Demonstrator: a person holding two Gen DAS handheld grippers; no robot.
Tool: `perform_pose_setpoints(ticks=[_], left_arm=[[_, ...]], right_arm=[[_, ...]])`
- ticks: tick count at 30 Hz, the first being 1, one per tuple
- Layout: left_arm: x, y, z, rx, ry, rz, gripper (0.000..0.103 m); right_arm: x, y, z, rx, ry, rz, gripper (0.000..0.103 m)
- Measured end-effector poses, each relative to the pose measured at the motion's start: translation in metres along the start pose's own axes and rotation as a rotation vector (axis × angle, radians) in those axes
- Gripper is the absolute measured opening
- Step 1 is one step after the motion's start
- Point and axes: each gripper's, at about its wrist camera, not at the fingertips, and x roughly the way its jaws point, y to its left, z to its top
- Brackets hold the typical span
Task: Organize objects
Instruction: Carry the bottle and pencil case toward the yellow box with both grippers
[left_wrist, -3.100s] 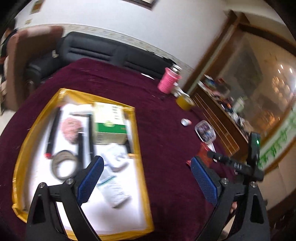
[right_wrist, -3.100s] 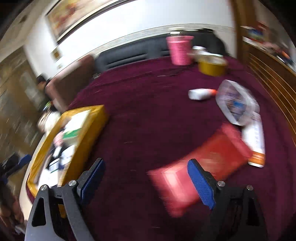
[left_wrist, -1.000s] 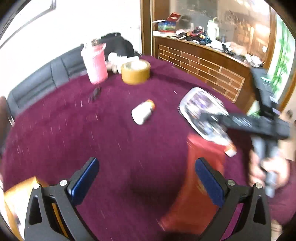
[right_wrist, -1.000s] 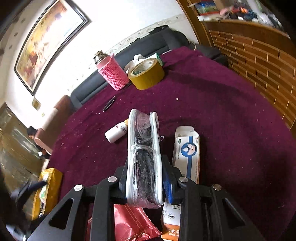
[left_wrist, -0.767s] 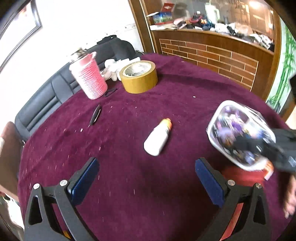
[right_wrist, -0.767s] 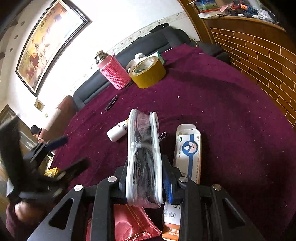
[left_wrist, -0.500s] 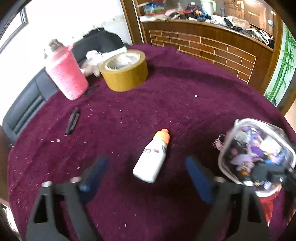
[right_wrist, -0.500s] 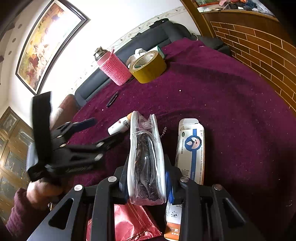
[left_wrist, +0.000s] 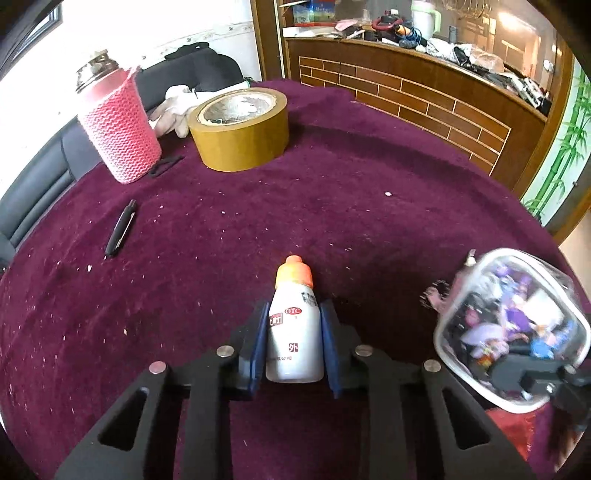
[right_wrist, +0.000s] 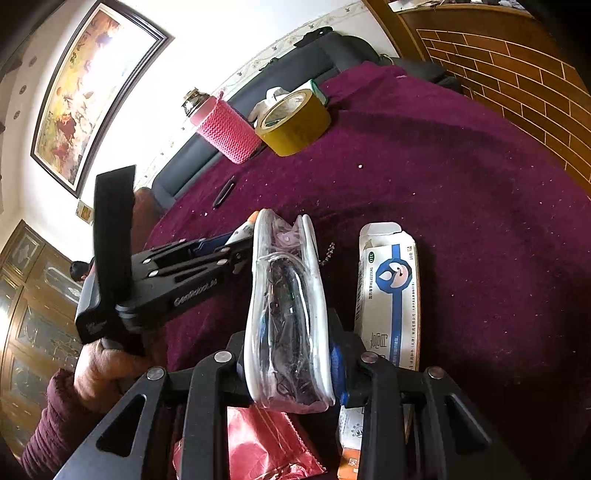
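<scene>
Left claw (left_wrist: 293, 339) has just been closing and now pinches the white bottle (left_wrist: 293, 325) across its body, cap at 12 o'clock, probably for lifting. Right claw (right_wrist: 291, 354) grips the clear pouch (right_wrist: 288, 314) edge-on above the bench (right_wrist: 461, 184).

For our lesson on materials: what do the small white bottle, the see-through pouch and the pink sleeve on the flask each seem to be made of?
Small white bottle: likely smooth matt plastic; opaque body, orange cap, printed label.
See-through pouch: probably soft glossy vinyl with white edging; contents show through, surface glints.
Pink sleeve: knitted or crocheted yarn, by its ribbed stitches.
</scene>
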Motion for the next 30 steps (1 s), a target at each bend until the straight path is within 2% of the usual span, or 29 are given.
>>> perform_pose_setpoints(ticks=[8, 14, 21, 25, 30], left_arm=[[-0.059, -0.007, -0.021, -0.044, -0.052, -0.004, 0.026], [-0.119, -0.004, -0.059, -0.099, -0.104, -0.026, 0.026], [-0.195, 0.013, -0.124, -0.190, -0.165, -0.012, 0.026], [-0.232, 0.027, -0.168, -0.248, -0.192, 0.028, 0.026], [-0.273, 0.062, -0.236, -0.381, -0.202, 0.109, 0.026]], right_arm=[[-0.004, 0.005, 0.000, -0.014, -0.020, 0.031, 0.032], [-0.002, 0.000, 0.001, 0.009, -0.015, 0.056, 0.032], [0.001, -0.007, 0.000, 0.039, -0.010, 0.063, 0.032], [0.002, -0.004, -0.001, 0.022, -0.016, 0.046, 0.032], [-0.003, 0.001, 0.000, 0.008, -0.025, 0.026, 0.032]])
